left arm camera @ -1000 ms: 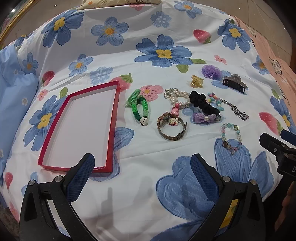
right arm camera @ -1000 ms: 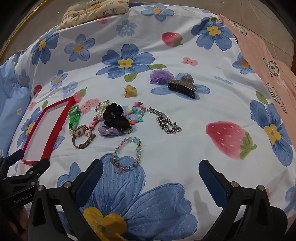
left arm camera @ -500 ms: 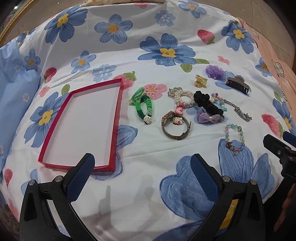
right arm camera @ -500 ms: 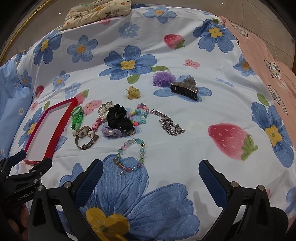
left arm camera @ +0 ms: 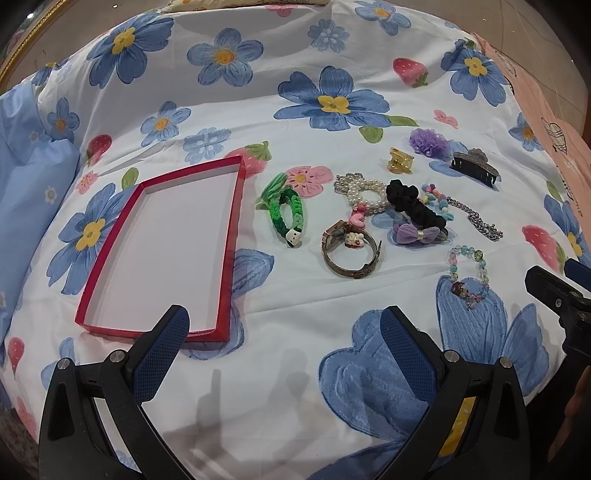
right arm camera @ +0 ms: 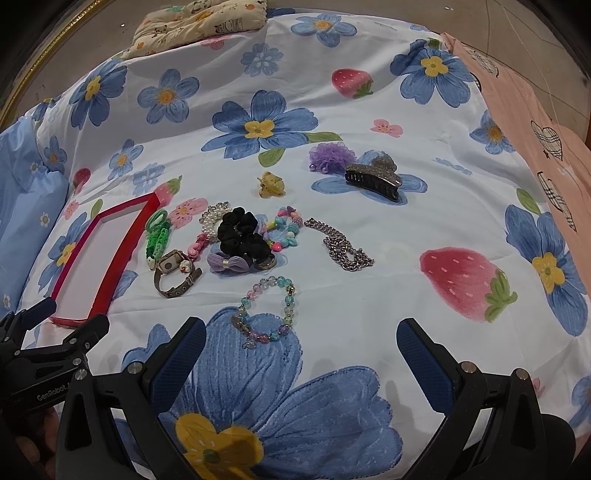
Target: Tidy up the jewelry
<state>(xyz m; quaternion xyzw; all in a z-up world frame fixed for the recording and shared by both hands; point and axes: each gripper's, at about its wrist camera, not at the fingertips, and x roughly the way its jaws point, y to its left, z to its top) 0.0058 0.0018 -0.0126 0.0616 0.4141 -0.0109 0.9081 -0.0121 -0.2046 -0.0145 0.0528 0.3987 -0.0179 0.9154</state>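
An empty red tray (left arm camera: 236, 206) lies on the flowered bedsheet at the left; it also shows in the right wrist view (right arm camera: 122, 243). To its right lie a green braided band (left arm camera: 286, 216), a watch (left arm camera: 349, 251), a pearl bracelet (left arm camera: 360, 192), a black scrunchie (left arm camera: 413, 206), a purple bow (left arm camera: 415, 233), a silver chain (right arm camera: 345, 249) and a pastel bead bracelet (right arm camera: 267, 314). My left gripper (left arm camera: 284, 336) is open and empty, near the tray's front corner. My right gripper (right arm camera: 301, 350) is open and empty, just in front of the bead bracelet.
A grey claw clip (right arm camera: 373, 181), a purple pom-pom tie (right arm camera: 330, 157) and a small yellow clip (right arm camera: 271, 184) lie farther back. A pink blanket (right arm camera: 535, 122) lies along the right, a blue pillow (left arm camera: 26, 192) at the left, a patterned cushion (right arm camera: 199, 22) at the far end.
Both views have drawn back slightly, so the tray and jewelry sit a little lower and farther in the frames. Both grippers stay open and nothing on the bed has moved.
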